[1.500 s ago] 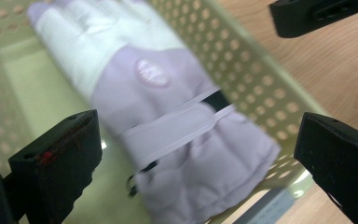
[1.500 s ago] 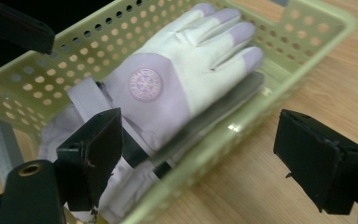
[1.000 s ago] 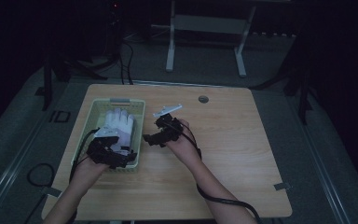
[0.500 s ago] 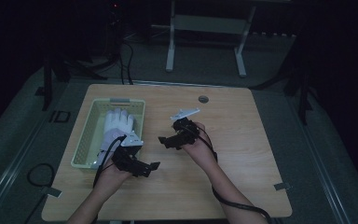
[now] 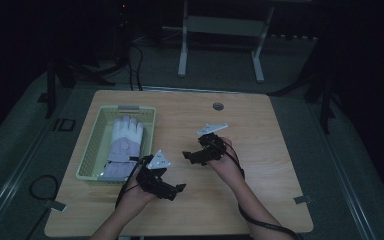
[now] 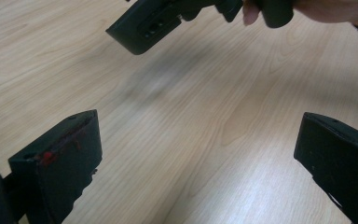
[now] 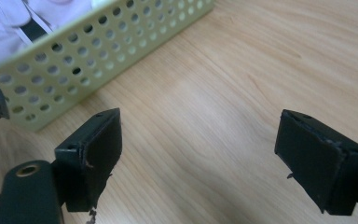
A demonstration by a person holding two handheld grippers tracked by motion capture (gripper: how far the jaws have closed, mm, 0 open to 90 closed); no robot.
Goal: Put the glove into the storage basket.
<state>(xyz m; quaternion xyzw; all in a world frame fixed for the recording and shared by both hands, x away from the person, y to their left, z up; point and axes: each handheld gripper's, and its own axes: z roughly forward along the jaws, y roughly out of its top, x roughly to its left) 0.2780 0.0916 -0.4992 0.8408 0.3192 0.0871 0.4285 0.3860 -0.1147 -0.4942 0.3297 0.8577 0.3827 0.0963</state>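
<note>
1. The left gripper (image 5: 174, 189) hangs over the bare wooden table (image 5: 260, 150), near its front edge and just right of the basket's near corner; in the left gripper view its jaws stand wide apart with nothing but wood grain between them (image 6: 196, 154).
2. The right gripper (image 5: 190, 156) is held over the middle of the table, pointing left toward the basket; in the right gripper view its jaws are likewise spread wide and empty (image 7: 198, 154).
3. The two grippers are near each other but not touching; the left gripper view catches one black jaw of the right gripper at the top, with a fingertip of the person's hand (image 6: 307, 7) beside it.
4. A pale green perforated basket (image 5: 92, 150) sits on the left part of the table; its holed wall (image 7: 98, 60) fills the upper left of the right gripper view.
5. A white glove (image 5: 125, 140) lies flat inside the basket, fingers pointing away from the person; it is apart from both grippers.
6. A small round grommet (image 5: 218, 106) sits near the far edge of the table.
</note>
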